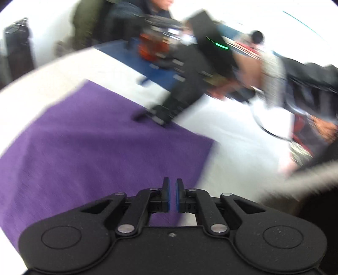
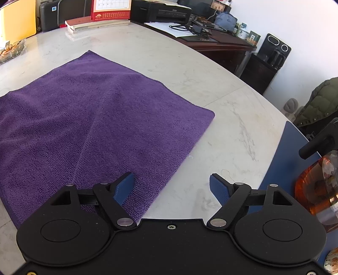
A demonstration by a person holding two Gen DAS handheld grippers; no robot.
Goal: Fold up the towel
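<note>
The left gripper is closest in its own view. Its two blue pads sit almost together with only a thin gap, and nothing is between them. It hangs over the near edge of the purple towel. This picture is blurry.

The right gripper has its blue pads spread far apart and holds nothing. Its left pad is over the near corner of the towel, and its right pad is over the bare white marble table.

The towel lies spread out on the table, with a soft crease running down its middle. In the left view, the right gripper shows at the far edge of the towel.

A red calendar and a black printer stand at the far side of the table.
</note>
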